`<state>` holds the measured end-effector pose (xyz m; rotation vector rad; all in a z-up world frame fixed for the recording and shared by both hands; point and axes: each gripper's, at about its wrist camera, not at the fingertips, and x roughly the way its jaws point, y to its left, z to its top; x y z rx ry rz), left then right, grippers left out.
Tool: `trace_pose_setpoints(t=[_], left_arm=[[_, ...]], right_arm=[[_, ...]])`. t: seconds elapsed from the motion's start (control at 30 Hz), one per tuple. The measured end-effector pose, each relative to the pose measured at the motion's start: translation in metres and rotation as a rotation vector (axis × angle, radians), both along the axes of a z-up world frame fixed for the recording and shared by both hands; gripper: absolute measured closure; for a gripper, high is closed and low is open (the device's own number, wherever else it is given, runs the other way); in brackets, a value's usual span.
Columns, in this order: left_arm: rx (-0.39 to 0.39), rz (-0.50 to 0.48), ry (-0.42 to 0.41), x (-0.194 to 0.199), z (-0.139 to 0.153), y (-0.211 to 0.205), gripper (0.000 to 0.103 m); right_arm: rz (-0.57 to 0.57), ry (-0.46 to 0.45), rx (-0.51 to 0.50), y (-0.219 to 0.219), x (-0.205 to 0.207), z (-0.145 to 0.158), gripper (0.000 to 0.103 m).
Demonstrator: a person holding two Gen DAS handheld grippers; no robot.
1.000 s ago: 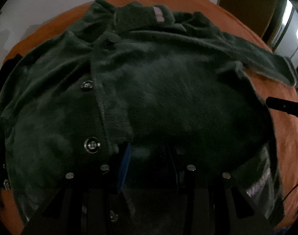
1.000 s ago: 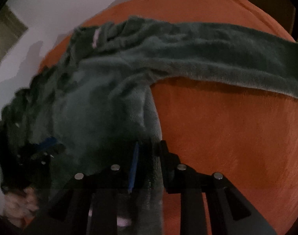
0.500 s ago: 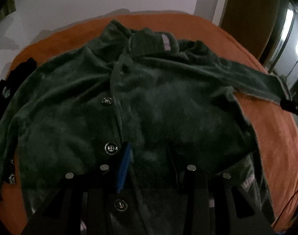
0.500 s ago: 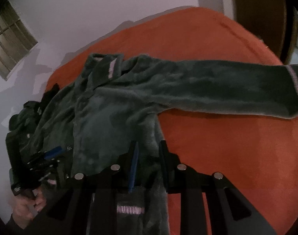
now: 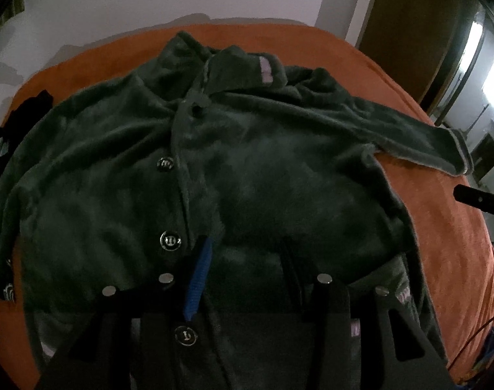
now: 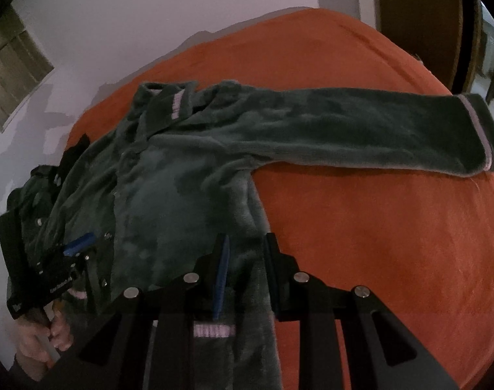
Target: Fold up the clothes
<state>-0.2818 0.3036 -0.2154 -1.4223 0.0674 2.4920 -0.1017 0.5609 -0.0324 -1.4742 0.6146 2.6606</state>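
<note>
Orange bedcover (image 6: 376, 227) bears a green jacket (image 5: 263, 178), hem gripped by right fingers (image 6: 221, 269), left fingers (image 5: 199, 276) opening, contact unclear

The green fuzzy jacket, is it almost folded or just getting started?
Just started. Done: the jacket lies spread front-up on the orange cover, right sleeve stretched out. In hand: the right gripper pinches the hem, while the left gripper's jaws are opening over the hem near the buttons. Left: folding sleeves and body; no fold shows yet.
</note>
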Motion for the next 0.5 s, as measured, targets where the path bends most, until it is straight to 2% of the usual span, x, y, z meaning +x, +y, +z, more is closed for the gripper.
trace_pose_setpoints(t=[0.5], left_arm=[[0.02, 0.024, -0.039, -0.01, -0.014, -0.006, 0.057]], right_arm=[[-0.069, -0.04, -0.078, 0.036, 0.001, -0.029, 0.083]])
